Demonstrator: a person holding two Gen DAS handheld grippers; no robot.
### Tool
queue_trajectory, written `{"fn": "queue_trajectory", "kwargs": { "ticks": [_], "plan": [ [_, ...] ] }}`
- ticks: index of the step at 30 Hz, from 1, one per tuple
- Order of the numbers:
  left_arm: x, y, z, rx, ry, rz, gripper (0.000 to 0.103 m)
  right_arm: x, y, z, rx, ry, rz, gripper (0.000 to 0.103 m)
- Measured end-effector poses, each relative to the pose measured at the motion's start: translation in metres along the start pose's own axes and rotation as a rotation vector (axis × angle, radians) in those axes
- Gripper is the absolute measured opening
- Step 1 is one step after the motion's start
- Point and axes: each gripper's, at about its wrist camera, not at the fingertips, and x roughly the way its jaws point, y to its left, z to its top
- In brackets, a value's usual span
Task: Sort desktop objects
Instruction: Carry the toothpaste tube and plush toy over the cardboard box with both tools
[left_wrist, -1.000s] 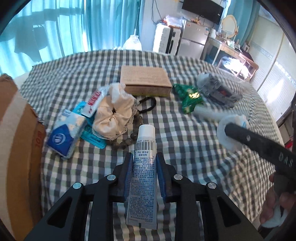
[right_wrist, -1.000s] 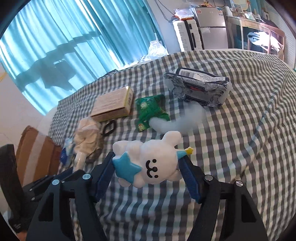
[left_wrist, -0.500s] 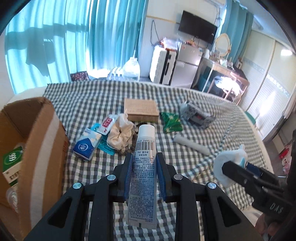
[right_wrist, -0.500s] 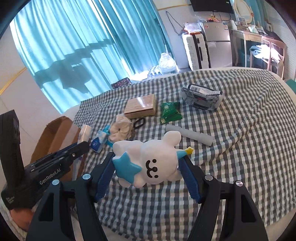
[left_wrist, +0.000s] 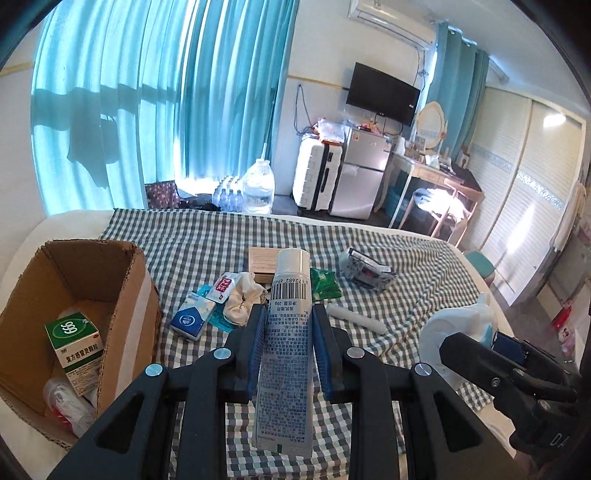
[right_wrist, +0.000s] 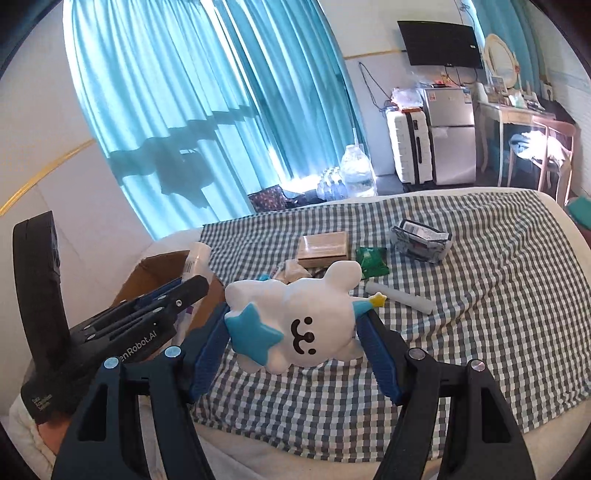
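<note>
My left gripper (left_wrist: 289, 317) is shut on a white printed tube (left_wrist: 286, 332) and holds it high above the checked table, right of an open cardboard box (left_wrist: 85, 266). My right gripper (right_wrist: 293, 321) is shut on a white cloud plush toy (right_wrist: 295, 325) with a blue star, also lifted. On the table lie a tan flat box (left_wrist: 262, 264), a green packet (left_wrist: 324, 284), a grey printed pouch (left_wrist: 365, 269), a white roll (left_wrist: 356, 319), a cream scrunchie (left_wrist: 240, 299) and a blue tissue pack (left_wrist: 192, 318). The left gripper also shows in the right wrist view (right_wrist: 147, 314).
The cardboard box holds a green-and-white medicine carton (left_wrist: 75, 341) and a clear wrapped item (left_wrist: 66, 406). The checked cloth (right_wrist: 480, 295) drapes over the table's front edge. Beyond stand a white suitcase (left_wrist: 316, 173), a small fridge (left_wrist: 362, 177) and a water jug (left_wrist: 258, 188).
Both grippers have risen and pulled back from the table with their objects. The cardboard box has come fully into view at the left.
</note>
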Motion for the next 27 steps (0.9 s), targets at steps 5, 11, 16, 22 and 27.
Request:
{"fn": "queue_trajectory", "kwargs": {
  "ticks": [5, 11, 16, 22, 27],
  "plan": [
    [-0.02, 0.008, 0.002, -0.015, -0.023, -0.003, 0.025, -0.014, 0.02, 0.003, -0.013, -0.016, 0.038, 0.069],
    [-0.046, 0.035, 0.009, -0.042, -0.069, 0.017, 0.025, -0.019, 0.061, 0.01, -0.079, -0.031, 0.071, 0.069],
    [-0.069, 0.082, 0.018, -0.098, -0.102, 0.055, 0.025, -0.005, 0.099, 0.01, -0.127, -0.012, 0.12, 0.069],
    [-0.076, 0.15, 0.014, -0.149, -0.091, 0.171, 0.026, 0.033, 0.163, 0.006, -0.194, 0.043, 0.222, 0.069],
    [-0.064, 0.196, -0.007, -0.183, -0.034, 0.251, 0.026, 0.078, 0.207, 0.001, -0.219, 0.105, 0.301, 0.069]
  ]
}}
